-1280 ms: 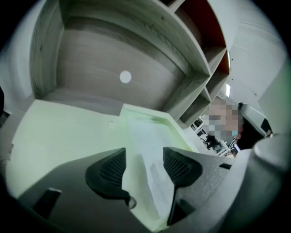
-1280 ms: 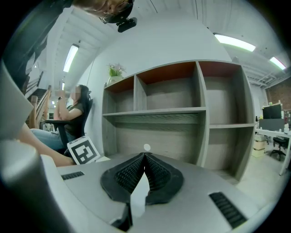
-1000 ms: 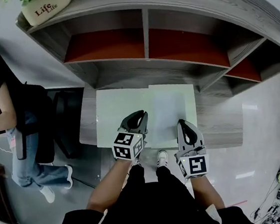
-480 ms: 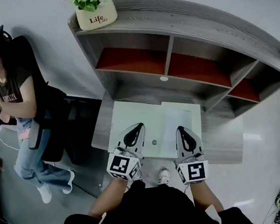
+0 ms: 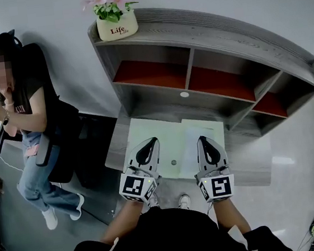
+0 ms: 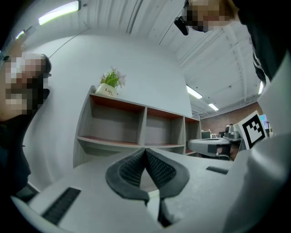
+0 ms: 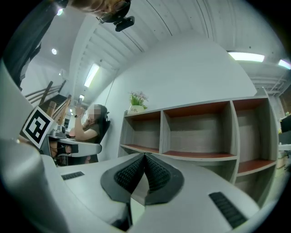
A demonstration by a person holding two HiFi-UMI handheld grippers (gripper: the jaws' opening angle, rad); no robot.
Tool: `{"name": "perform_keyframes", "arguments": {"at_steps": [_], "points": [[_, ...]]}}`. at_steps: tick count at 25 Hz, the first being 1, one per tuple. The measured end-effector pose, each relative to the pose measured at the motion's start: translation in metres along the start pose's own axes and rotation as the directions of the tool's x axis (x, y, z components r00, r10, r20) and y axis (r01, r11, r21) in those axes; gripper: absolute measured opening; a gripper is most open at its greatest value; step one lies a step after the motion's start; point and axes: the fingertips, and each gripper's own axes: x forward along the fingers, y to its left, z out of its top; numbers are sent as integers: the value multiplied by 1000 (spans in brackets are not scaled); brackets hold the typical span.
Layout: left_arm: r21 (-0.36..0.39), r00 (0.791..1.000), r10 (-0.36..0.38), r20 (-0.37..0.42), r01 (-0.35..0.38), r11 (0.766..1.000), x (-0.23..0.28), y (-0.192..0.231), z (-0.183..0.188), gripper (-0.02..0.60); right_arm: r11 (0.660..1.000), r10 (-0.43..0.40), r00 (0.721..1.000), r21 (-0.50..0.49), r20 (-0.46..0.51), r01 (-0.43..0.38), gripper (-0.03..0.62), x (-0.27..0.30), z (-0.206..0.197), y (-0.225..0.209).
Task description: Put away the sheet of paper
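While the left gripper [image 5: 154, 141] and the right gripper [image 5: 202, 139] are hovering with jaws pressed together on nothing, the sheet of paper [image 5: 206, 126] is lying flat on the pale green mat [image 5: 161, 135].
Resting on the mat's 3 o'clock half, beneath the right gripper, the sheet is looking thin, white and limp. It is probably very light and liable to sag, crease or skate on the smooth mat, so pinching its 6 o'clock edge or a near corner with both tools is looking like the safest hold. Ribbed dark pads are meeting tip to tip in both gripper views. At 12 o'clock of the mat, the grey wood-grain shelf unit [image 5: 191, 73] is offering boxy, red-floored compartments.
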Motion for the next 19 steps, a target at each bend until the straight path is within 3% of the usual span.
{"name": "perform_keyframes", "arguments": {"at_steps": [19], "points": [[6, 1000, 16, 8, -16, 1000, 0, -6, 7, 8, 1000, -14, 1000, -5, 16, 14, 17, -4, 5, -1]]}}
